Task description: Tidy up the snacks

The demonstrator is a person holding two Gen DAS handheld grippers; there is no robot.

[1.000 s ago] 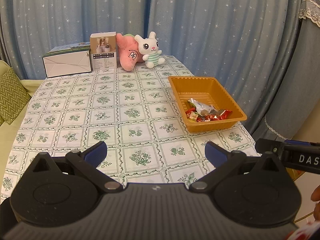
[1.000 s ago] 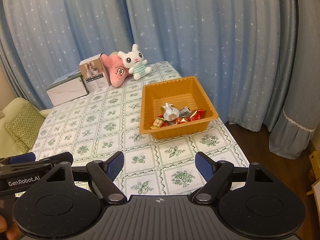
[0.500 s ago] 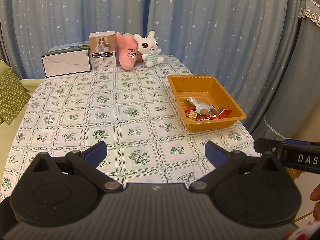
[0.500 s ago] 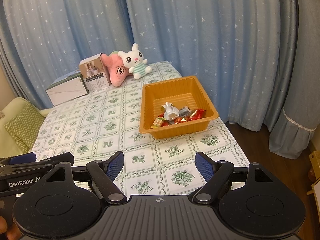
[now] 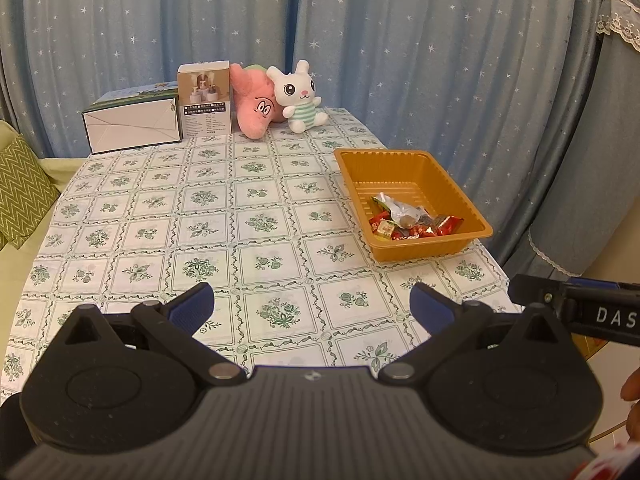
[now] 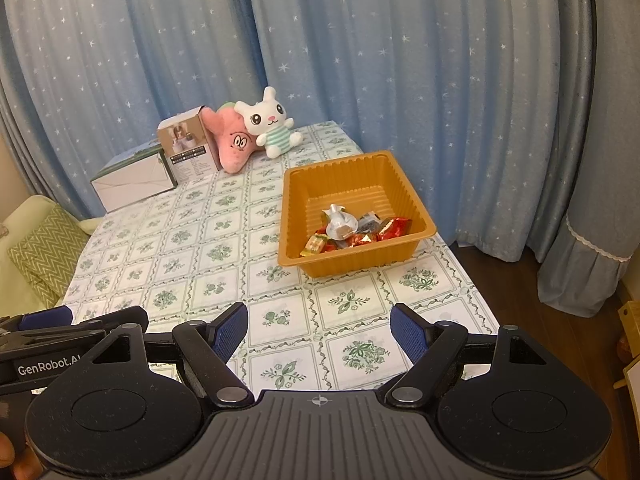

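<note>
Snacks inside orange tray

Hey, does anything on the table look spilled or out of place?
Nothing stands out. The snacks all lie inside the orange tray, none on the tablecloth. The pink plush leans against the box, nothing more.

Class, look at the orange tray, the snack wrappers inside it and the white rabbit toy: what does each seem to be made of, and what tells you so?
Orange tray: likely thin moulded plastic, slightly glossy; its walls are ribbed.
Snack wrappers: probably foil or plastic film; they look shiny and crinkled, and one is clear.
White rabbit toy: soft plush fabric, matt and fuzzy, apparently stuffed.
</note>
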